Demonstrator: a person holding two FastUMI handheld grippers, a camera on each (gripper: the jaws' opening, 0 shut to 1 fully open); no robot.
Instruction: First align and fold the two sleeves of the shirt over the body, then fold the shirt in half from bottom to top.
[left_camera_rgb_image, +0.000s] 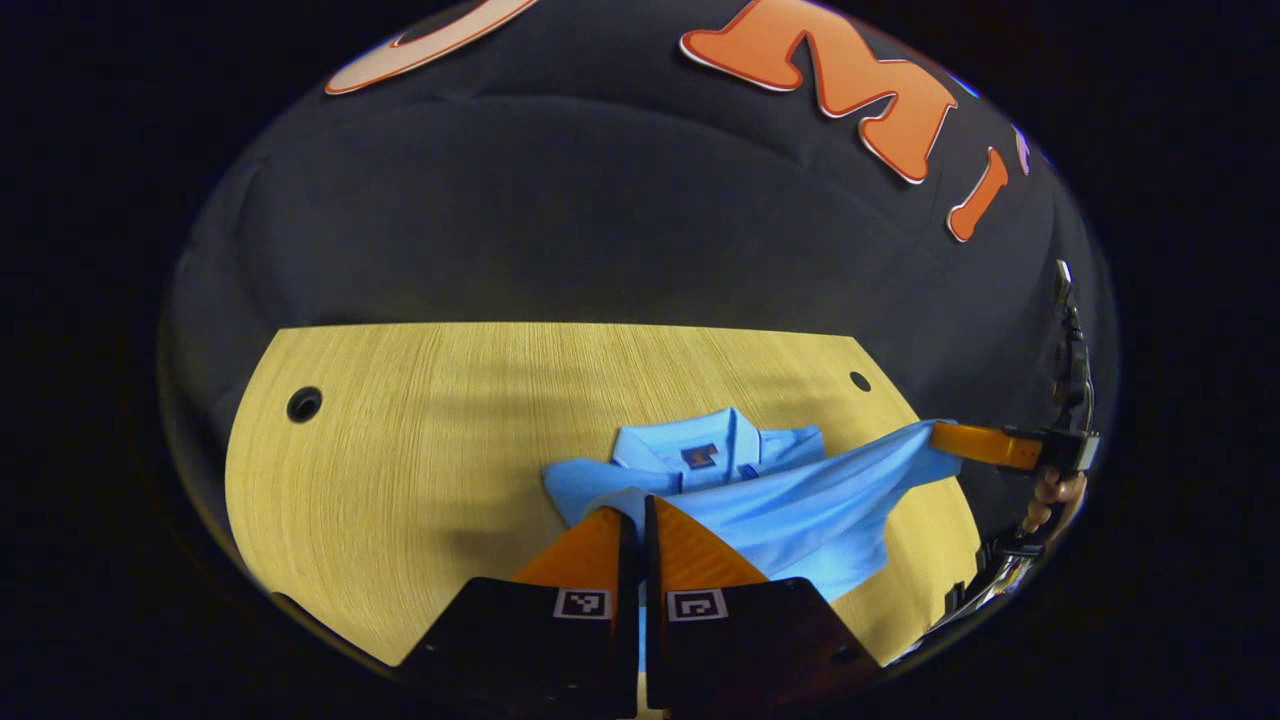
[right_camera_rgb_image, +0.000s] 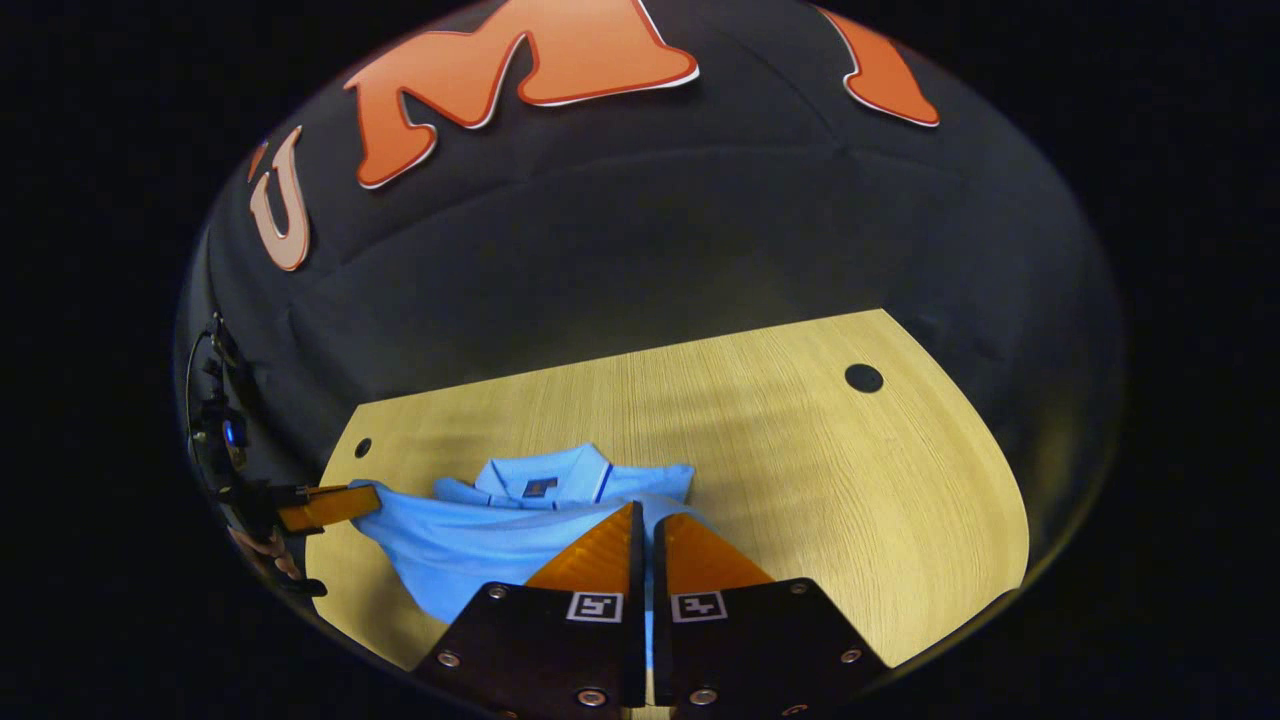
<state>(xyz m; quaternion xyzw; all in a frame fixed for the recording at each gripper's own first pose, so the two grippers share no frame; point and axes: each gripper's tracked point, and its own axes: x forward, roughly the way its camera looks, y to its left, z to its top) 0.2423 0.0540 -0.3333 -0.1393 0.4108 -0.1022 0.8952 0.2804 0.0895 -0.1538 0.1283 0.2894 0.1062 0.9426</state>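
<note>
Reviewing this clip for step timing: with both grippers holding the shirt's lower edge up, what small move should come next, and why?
Probably carry the hem forward toward the collar. Both the left gripper and right gripper look shut on the light blue shirt, its lower edge lifted off the wooden table, while the collar end lies flat. The sleeves look folded in already, so the bottom-to-top fold seems next.

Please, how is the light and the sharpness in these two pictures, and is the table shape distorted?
Left gripper view: sharp; the pale wooden table bulges from fisheye, soft shadow bands across it. Right gripper view: table edge curved likewise, the light blue collared shirt evenly lit, no glare.
</note>
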